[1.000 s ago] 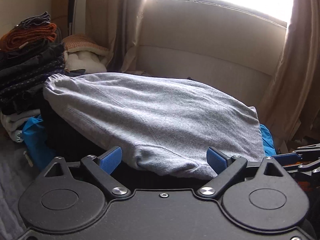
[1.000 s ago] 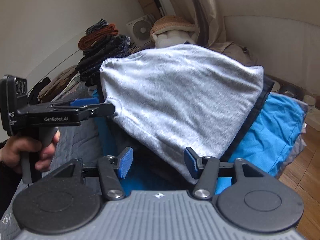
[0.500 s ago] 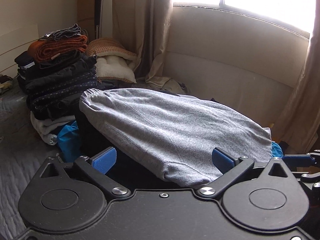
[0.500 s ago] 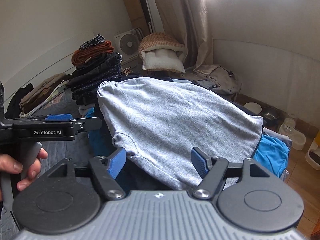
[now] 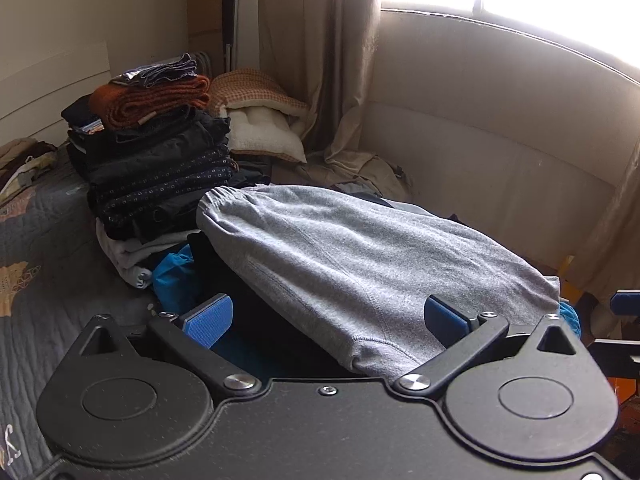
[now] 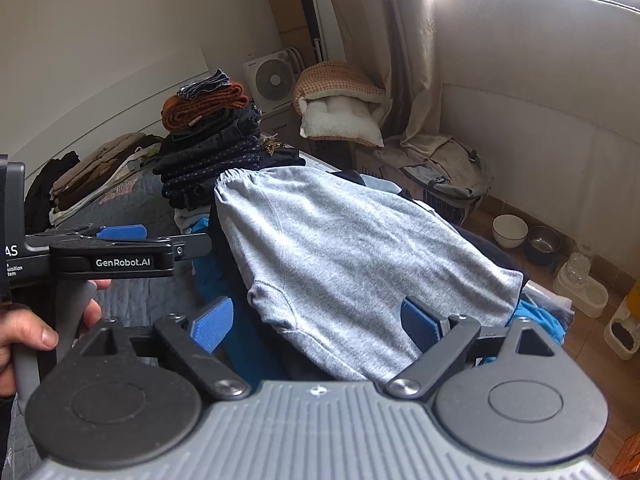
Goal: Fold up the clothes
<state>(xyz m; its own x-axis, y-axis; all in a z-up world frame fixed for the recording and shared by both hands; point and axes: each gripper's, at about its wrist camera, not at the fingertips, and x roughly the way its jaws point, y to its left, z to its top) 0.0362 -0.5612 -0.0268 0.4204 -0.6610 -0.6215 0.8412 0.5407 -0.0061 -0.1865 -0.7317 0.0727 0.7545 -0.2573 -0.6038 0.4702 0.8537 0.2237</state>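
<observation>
A folded grey sweat garment (image 5: 360, 264) (image 6: 352, 256) lies on top of a heap of blue and dark clothes at the bed's edge. My left gripper (image 5: 328, 318) hangs above its near hem, jaws wide open, blue pads clear of the cloth. My right gripper (image 6: 316, 322) hovers over the same near edge; its jaws are opening and nothing is pressed between the pads. In the right wrist view the left gripper (image 6: 120, 236) shows side-on at the left, held by a person's hand (image 6: 24, 332).
A tall stack of folded dark and orange clothes (image 5: 152, 152) (image 6: 212, 140) stands on the quilted bed behind the heap. A pillow (image 6: 340, 120), a fan (image 6: 274, 80), curtains and a padded wall lie beyond. Bowls (image 6: 510, 230) and feeders sit on the floor at right.
Both grippers rose and drew back from the grey garment, which now lies lower and farther off. The right jaws widened and the left pads stand a little farther apart.
</observation>
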